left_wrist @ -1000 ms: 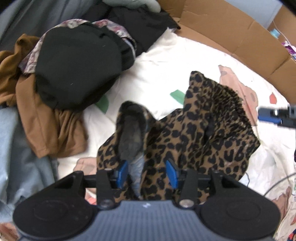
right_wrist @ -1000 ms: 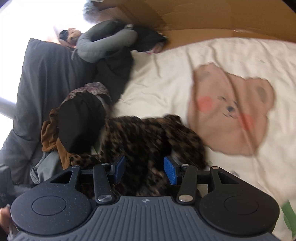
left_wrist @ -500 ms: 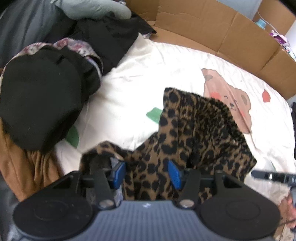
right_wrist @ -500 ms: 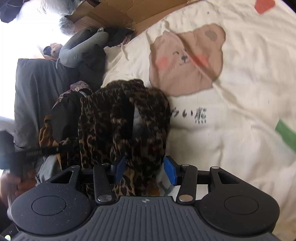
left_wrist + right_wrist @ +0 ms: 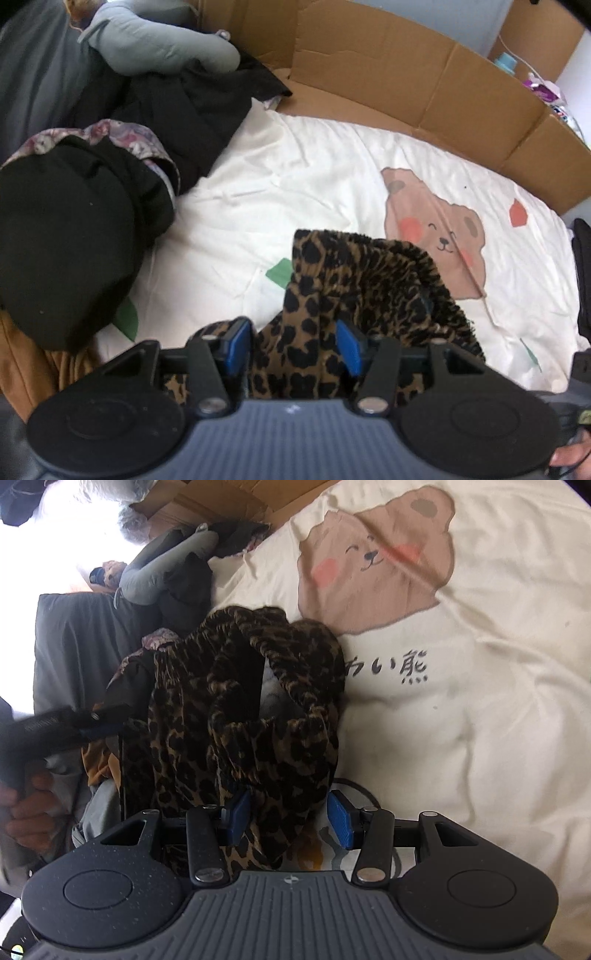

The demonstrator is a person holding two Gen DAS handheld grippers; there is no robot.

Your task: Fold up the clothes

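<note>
Leopard-print garment [image 5: 354, 280] lies bunched mid-bedsheet [image 5: 295, 192]; both the left gripper [image 5: 293, 345] and right gripper [image 5: 288, 814] straddle its folds, jaws spread apart. Clothes pile [image 5: 66, 229] crowds the sheet's left edge.

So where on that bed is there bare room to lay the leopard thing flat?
Bare sheet lies between the black pile and the bear print, up to the cardboard. More lies right of the bear. The clothes heap crowds the left; the leopard garment fills the near middle.

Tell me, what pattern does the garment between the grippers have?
Leopard print, black spots on brown; the garment shows best in the left wrist view.
</note>
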